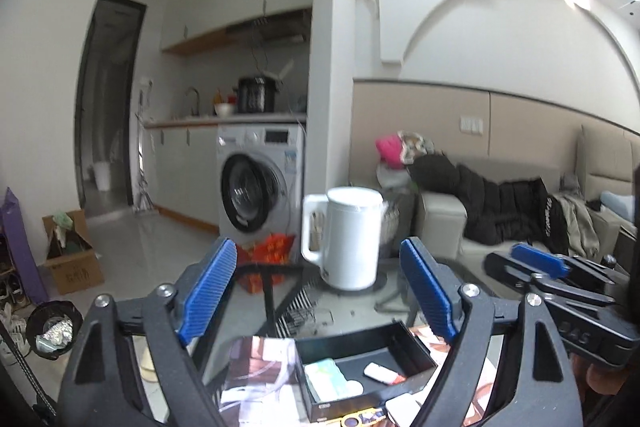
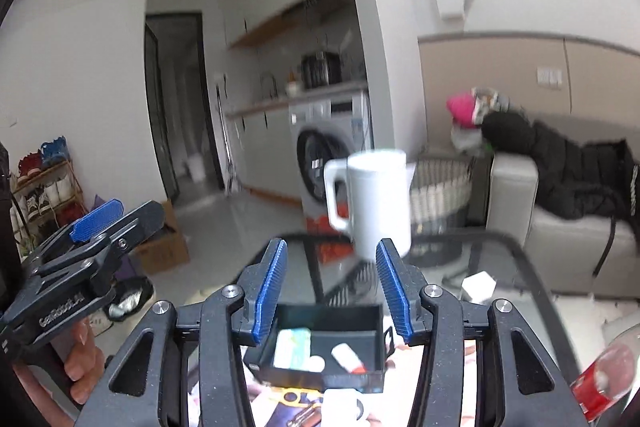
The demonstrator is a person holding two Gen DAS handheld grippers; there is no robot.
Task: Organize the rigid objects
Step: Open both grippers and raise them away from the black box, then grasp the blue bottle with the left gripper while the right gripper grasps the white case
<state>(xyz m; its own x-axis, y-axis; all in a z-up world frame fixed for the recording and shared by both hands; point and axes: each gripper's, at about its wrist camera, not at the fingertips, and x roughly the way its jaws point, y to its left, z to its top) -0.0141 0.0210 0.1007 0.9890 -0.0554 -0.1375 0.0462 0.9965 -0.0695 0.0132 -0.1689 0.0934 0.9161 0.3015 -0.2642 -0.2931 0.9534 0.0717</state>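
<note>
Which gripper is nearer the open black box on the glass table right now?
Neither clearly. The left gripper and right gripper both hang raised on the near side of the open black box, jaws open and empty; the box shows between each pair of fingers.

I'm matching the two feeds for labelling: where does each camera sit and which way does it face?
Left wrist: on the left tongs, facing across the glass table at the white kettle; the right tongs show at right.
Right wrist: on the right tongs, facing the same way; the left tongs and a hand show at left.
Shared: kettle, black tray, washing machine, sofa.
</note>
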